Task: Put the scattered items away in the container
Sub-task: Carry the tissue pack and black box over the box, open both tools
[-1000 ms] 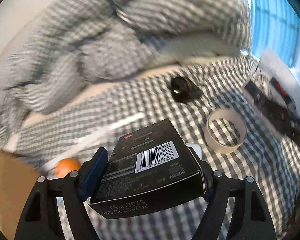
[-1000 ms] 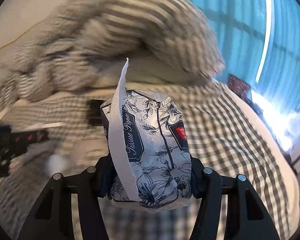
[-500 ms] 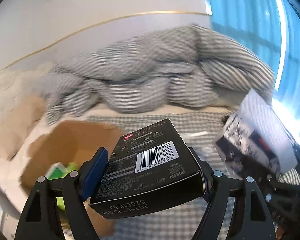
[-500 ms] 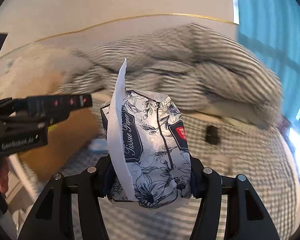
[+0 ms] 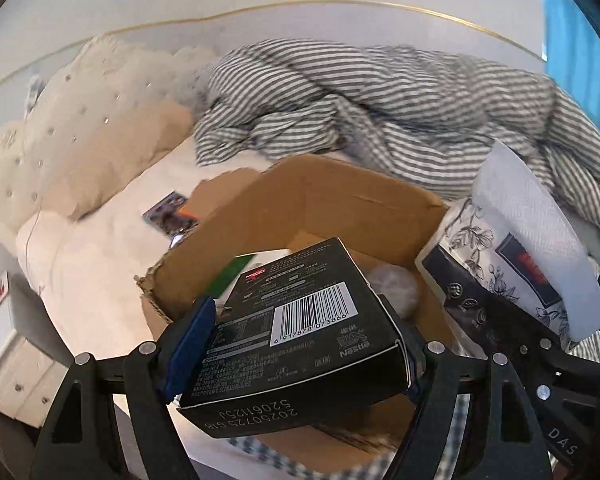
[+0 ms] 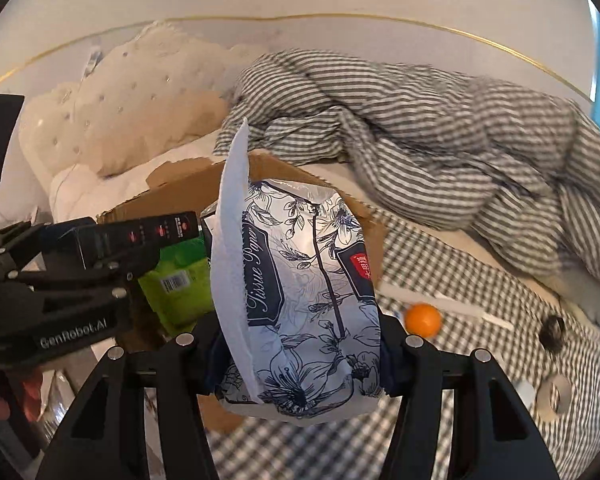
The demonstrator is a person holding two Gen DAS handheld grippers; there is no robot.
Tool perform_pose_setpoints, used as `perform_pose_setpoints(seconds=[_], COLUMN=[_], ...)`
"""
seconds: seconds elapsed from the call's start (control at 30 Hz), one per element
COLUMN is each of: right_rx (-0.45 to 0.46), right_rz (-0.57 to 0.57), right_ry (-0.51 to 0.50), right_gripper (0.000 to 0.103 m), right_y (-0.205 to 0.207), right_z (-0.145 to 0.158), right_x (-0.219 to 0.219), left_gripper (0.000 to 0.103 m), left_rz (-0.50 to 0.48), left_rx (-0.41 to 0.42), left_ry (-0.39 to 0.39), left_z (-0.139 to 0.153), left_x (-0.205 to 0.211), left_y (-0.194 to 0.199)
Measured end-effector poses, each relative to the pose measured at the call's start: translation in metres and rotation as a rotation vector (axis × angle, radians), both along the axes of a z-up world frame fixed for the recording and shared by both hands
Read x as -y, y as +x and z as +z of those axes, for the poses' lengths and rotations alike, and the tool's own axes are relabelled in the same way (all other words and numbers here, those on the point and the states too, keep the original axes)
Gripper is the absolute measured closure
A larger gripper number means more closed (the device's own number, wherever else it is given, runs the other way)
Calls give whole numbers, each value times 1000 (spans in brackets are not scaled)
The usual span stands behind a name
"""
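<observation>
Cardboard, torn along its rim, forms the open box on the bed, and both grippers hang over it. The left gripper has its jaws clamped on a black carton with a white barcode, held above the box's near edge. The right gripper has its jaws closed on a floral tissue pack, one white sheet standing out of its top. Only the left view shows a pale fluffy ball inside the box. Only the right view shows a green packet in the box, and an orange ball and tape roll lying on the checked sheet. A striped blanket is heaped behind the box.
</observation>
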State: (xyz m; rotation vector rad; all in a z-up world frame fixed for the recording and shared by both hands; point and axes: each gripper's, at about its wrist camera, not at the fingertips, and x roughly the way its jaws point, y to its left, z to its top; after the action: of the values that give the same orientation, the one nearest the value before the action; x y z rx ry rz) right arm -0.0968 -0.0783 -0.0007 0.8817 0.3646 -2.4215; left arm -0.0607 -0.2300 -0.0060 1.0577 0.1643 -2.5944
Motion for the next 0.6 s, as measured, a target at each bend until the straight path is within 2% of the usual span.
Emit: perform_pose_setpoints(seconds=[0.07, 0.13, 0.23, 0.27, 0.4, 0.6], right_rx=[13, 20, -14, -23, -48, -126], right_rz=[2, -11, -24, -24, -24, -81], right_ry=[19, 44, 64, 59, 16, -63], right_gripper=[44, 33, 22, 21, 20, 17], right_y=[-8, -14, -13, -11, -4, 12], right_z=[-5, -13, -15, -14, -3, 28], right_x=[16, 27, 30, 29, 10, -45], left_gripper=[21, 19, 7, 4, 3, 3], left_rz=[11, 45, 54, 51, 39, -35], left_rx=[17, 38, 41, 29, -9, -40], left_ry=[4, -20, -34, -32, -29, -51], left_z=[-7, -14, -15, -14, -4, 16], left_x=[9, 13, 15, 15, 10, -32], left_y=[-10, -15, -12, -8, -4, -7])
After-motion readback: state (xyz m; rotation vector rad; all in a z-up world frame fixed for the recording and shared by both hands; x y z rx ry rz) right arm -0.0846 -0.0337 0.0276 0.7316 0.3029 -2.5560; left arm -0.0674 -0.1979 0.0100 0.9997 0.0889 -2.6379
